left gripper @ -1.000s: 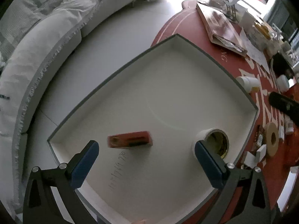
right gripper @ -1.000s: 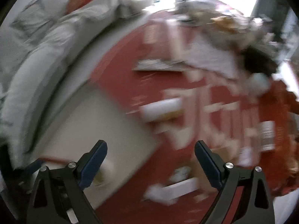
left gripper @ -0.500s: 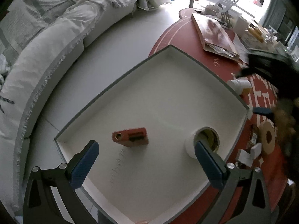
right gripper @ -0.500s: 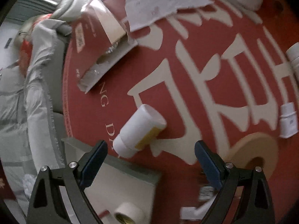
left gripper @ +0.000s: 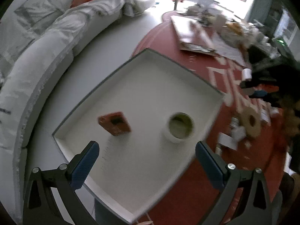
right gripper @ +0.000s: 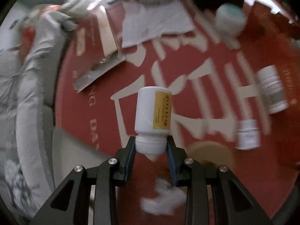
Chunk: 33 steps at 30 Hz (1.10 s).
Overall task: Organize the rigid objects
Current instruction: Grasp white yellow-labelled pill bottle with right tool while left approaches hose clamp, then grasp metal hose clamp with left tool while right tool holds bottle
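While left hand-held gripper [left gripper: 145, 158] gapes over tray [left gripper: 168, 61], right hand-held gripper [right gripper: 151, 146] closing on bottle [right gripper: 150, 110].

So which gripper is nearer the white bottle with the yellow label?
Right. The right gripper is closing on the white bottle's cap; the left gripper hovers open over the white tray, apart from it.

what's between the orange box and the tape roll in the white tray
Nothing: in the left wrist view, only bare white tray floor runs from the orange box to the tape roll. The two lie apart, not touching.
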Motion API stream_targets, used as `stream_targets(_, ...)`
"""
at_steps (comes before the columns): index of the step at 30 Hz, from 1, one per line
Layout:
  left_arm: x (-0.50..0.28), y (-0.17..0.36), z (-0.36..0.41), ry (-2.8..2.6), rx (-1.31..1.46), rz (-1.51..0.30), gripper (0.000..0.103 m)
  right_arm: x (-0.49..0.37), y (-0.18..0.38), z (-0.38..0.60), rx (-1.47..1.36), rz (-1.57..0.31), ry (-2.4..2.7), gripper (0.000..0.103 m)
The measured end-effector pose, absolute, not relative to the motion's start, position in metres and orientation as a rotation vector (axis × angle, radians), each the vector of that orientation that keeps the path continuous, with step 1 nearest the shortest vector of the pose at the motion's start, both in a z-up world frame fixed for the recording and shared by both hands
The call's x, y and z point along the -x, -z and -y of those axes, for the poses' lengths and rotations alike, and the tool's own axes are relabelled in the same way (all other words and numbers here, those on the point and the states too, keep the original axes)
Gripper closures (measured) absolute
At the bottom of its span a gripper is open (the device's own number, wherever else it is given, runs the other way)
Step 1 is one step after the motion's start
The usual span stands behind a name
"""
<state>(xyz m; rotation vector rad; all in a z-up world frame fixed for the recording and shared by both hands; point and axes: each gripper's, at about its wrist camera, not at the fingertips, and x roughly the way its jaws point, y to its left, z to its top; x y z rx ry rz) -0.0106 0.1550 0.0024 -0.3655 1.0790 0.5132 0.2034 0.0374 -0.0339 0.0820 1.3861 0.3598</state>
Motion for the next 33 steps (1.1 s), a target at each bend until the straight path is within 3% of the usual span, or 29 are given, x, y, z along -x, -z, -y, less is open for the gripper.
stream_targets(6,0.005,-0.011,-0.067,-0.228,0.271,-1.123,0.001,-0.139,0.022,0.084,-0.102,-1.399,-0.335,0.07)
stream_targets(13,-0.002,0.017,0.09,0.108,-0.065,-1.192,0.001,-0.062,0.051,0.2,0.006,-1.427,-0.207,0.07)
stream_targets(18,-0.004,0.047,0.15,0.165,-0.194,-1.211,0.001,-0.04,0.056,0.247,-0.021,-1.425,-0.168,0.07)
stream_targets(25,-0.019,0.077,0.111,0.011,-0.046,-1.293,0.001,-0.036,0.068,0.243,-0.015,-1.426,-0.236,0.07)
stream_targets(33,-0.015,0.085,0.064,-0.135,0.105,-1.299,0.0,-0.04,0.08,0.181,0.2,-1.385,-0.316,0.069)
